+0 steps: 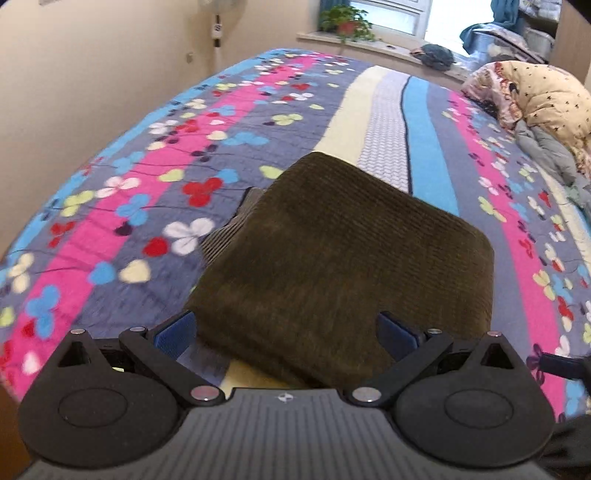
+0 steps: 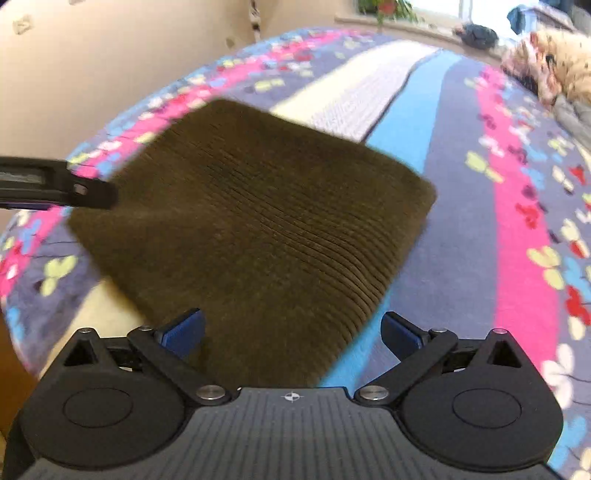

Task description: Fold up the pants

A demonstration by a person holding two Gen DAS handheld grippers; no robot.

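Note:
The dark olive corduroy pants lie folded into a compact rectangular stack on the bed; they also show in the right wrist view. My left gripper is open, its blue pads wide apart on either side of the stack's near edge. My right gripper is open too, just above the near right corner of the stack. The left gripper's black finger shows at the left of the right wrist view, at the stack's left edge. A bit of lower layer sticks out at the stack's left side.
The bed carries a striped floral quilt in pink, blue and grey. A rumpled yellow duvet lies at the far right. A windowsill with a plant and a standing fan are beyond the bed. The wall is at the left.

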